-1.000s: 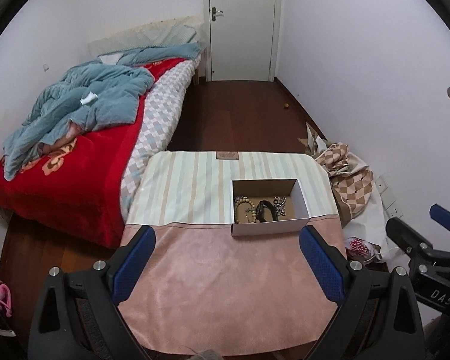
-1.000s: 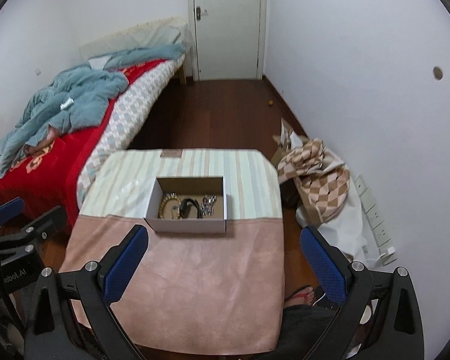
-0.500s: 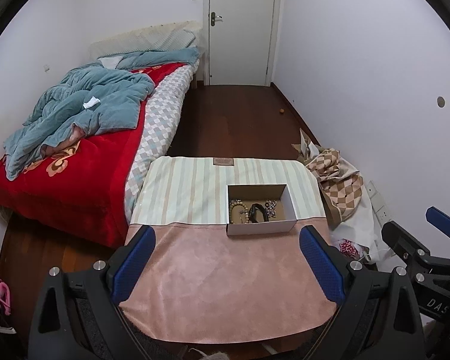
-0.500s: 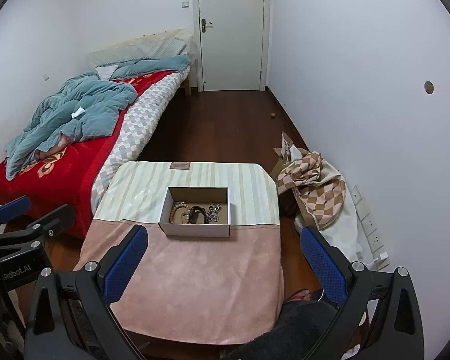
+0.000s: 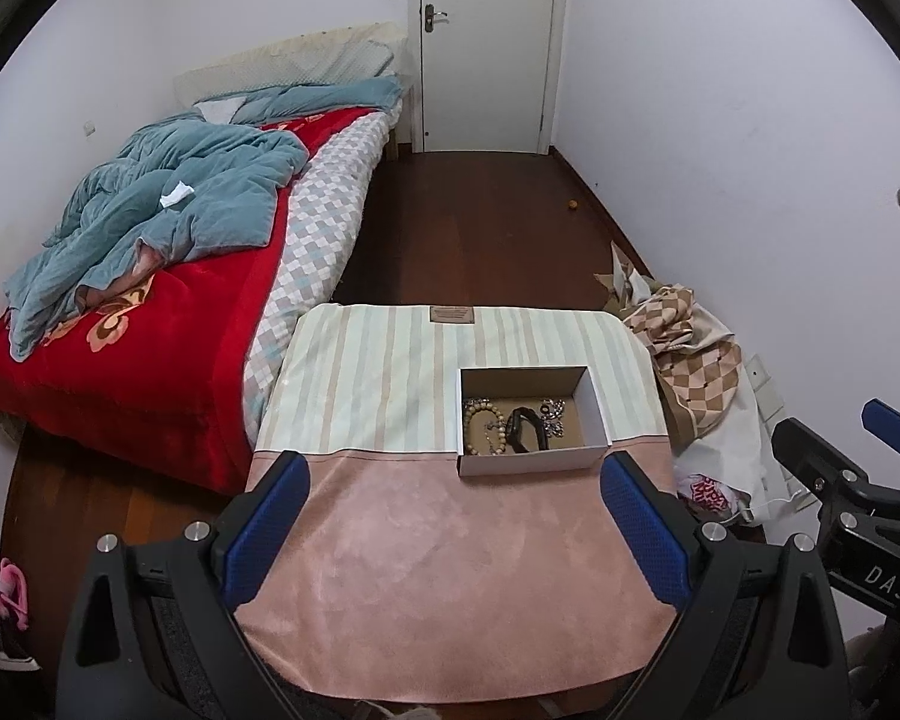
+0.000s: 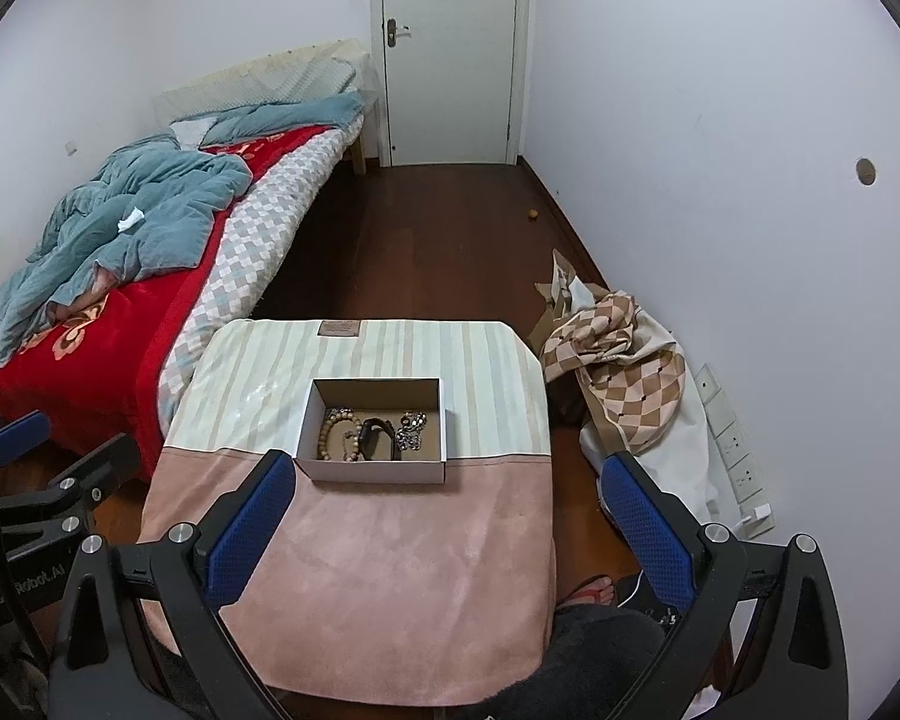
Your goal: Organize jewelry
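Observation:
An open white cardboard box [image 5: 531, 461] [image 6: 371, 471] stands on a small table covered by a pink and striped cloth [image 5: 450, 570] [image 6: 402, 564]. Inside it lie a beaded bracelet [image 5: 483, 427] [image 6: 330, 435], a black band [image 5: 525, 429] [image 6: 375, 438] and a silver piece [image 5: 551, 414] [image 6: 411, 429]. My left gripper [image 5: 455, 525] hangs open above the table's near part, well short of the box. My right gripper [image 6: 444, 525] is open too, held above the near right part of the table. Nothing is between either pair of fingers.
A bed with a red blanket and a teal quilt [image 5: 150, 222] lies at the left. A checkered cloth bundle [image 6: 624, 354] sits by the right wall, near wall sockets [image 6: 732, 438]. Dark wood floor runs to a shut white door [image 5: 486, 48]. A foot in a sandal [image 6: 594, 591] shows below the table.
Both grippers have drawn back and up from the table, so the box looks smaller and farther. The jaws stay open and the jewelry lies unmoved in the box.

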`<state>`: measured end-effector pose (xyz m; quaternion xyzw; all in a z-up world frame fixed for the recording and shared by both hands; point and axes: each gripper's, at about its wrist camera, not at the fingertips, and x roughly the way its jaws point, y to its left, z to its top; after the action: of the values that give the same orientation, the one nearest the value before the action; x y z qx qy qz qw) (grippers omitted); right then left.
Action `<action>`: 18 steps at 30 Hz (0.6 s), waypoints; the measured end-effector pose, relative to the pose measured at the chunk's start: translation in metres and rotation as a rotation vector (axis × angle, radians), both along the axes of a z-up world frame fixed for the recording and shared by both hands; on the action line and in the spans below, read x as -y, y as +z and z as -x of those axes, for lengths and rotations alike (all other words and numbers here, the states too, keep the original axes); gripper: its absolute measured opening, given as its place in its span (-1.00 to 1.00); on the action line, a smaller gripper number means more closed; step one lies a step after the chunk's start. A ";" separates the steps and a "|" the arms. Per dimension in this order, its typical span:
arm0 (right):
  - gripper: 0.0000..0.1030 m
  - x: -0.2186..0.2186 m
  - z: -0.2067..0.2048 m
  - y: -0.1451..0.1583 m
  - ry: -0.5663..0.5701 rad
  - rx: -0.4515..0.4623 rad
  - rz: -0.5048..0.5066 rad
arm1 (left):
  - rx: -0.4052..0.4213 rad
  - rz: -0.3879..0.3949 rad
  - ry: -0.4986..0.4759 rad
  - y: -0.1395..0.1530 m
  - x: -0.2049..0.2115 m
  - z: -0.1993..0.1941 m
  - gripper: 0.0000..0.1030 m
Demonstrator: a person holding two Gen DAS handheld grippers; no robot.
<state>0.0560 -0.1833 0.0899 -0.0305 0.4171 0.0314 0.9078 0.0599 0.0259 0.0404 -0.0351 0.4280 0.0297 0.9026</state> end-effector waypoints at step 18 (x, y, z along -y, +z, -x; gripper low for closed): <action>1.00 -0.008 -0.074 -0.057 -0.034 -0.113 0.041 | -0.086 -0.004 0.016 -0.039 0.002 -0.059 0.93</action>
<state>0.1296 -0.1749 0.0326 -0.0401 0.4688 0.0094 0.8823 0.1188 0.0236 0.0014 -0.0353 0.4659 0.0394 0.8832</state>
